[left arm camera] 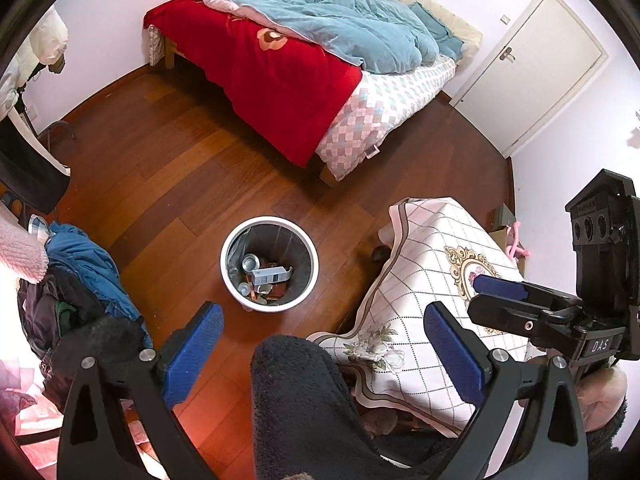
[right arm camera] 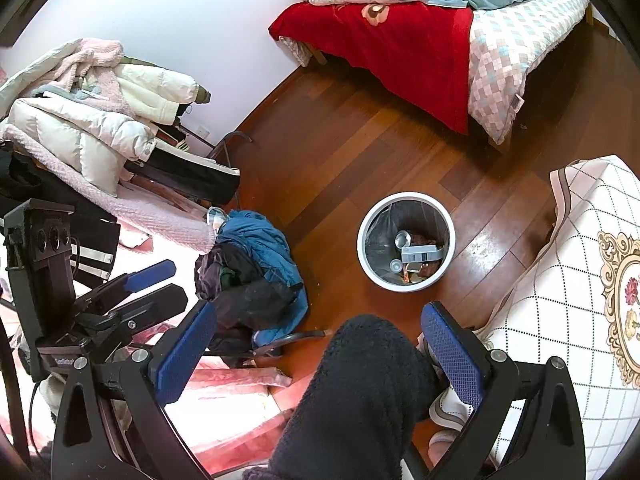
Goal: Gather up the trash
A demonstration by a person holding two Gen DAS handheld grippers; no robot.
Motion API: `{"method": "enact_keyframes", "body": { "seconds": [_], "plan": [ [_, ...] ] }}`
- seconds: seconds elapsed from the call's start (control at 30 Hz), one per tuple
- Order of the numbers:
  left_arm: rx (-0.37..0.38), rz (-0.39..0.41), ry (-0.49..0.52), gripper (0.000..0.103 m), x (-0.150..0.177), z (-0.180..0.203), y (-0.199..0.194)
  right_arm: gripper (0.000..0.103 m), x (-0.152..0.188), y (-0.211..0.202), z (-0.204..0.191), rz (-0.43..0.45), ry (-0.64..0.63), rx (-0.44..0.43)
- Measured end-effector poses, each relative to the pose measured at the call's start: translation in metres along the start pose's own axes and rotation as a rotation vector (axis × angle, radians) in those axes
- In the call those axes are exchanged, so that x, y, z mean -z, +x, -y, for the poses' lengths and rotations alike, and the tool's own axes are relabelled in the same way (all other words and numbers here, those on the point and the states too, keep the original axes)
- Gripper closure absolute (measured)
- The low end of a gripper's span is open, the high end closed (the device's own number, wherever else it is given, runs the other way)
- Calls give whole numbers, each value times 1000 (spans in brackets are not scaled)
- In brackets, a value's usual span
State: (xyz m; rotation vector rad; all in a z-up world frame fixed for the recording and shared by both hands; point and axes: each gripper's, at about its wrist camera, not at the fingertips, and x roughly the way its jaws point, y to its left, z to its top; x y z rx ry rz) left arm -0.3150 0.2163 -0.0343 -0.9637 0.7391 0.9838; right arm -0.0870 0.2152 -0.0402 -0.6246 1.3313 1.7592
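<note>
Left tool point(left arm camera: 322, 354), right tool point(right arm camera: 318, 354): both spread, empty. Bin point(left arm camera: 269, 265): on floor, holds can, carton. Risk: knee point(right arm camera: 360, 384) between fingers blocks descent; bin tips if nudged.

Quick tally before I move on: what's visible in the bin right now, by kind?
In the bin, as far as the views show:
Cans: 2
Grey-white carton: 1
Brown and orange scraps, too jumbled to count: taken as 1 heap
Total: 4
Both grippers are open and hold nothing.
</note>
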Motion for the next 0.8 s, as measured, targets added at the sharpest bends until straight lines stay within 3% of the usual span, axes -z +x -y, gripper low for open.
{"method": "enact_keyframes", "body": {
  "seconds": [0.8],
  "plan": [
    [4,14,-14,1,3,2,-2,0,8,-4,3,10,15,9]
  ]
}}
